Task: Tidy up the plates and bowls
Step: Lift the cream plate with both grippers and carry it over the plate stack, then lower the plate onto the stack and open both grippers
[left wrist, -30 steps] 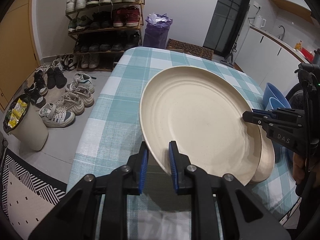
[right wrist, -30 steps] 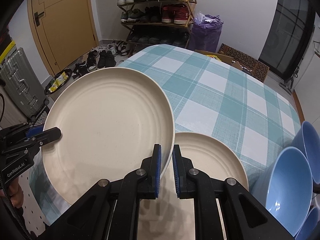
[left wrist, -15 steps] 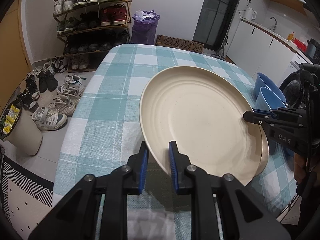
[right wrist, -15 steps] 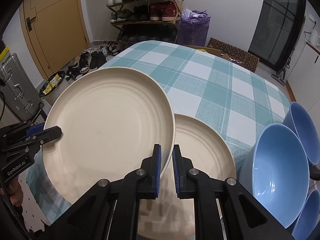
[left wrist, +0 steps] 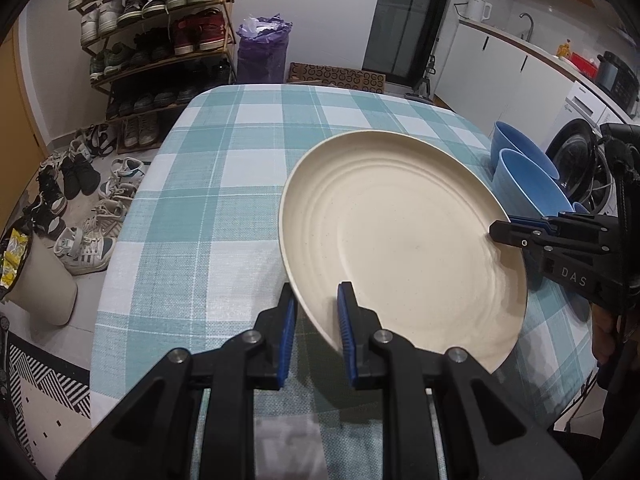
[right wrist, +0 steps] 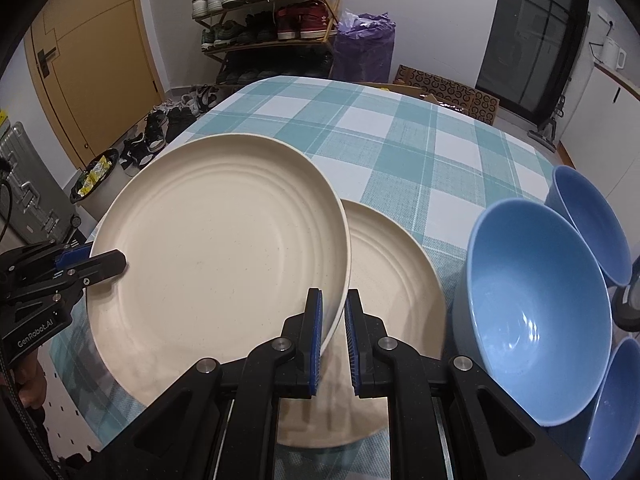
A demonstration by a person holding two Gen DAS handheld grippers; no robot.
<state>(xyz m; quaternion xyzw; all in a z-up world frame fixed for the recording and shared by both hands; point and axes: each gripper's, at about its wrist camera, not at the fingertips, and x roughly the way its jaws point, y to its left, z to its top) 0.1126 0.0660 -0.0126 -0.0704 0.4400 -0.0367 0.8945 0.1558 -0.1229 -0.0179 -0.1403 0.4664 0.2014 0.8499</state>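
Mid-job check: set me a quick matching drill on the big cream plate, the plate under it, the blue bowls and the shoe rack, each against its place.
Things:
1. large cream ridged plate
2. smaller cream plate
3. blue bowls
4. wooden shoe rack

Places:
A. flat on the checked tablecloth, partly under another plate
B. against the far wall
C. gripped at opposite rims by both claws
D. clustered at the table's right edge

Pairs: 1-C, 2-A, 3-D, 4-B
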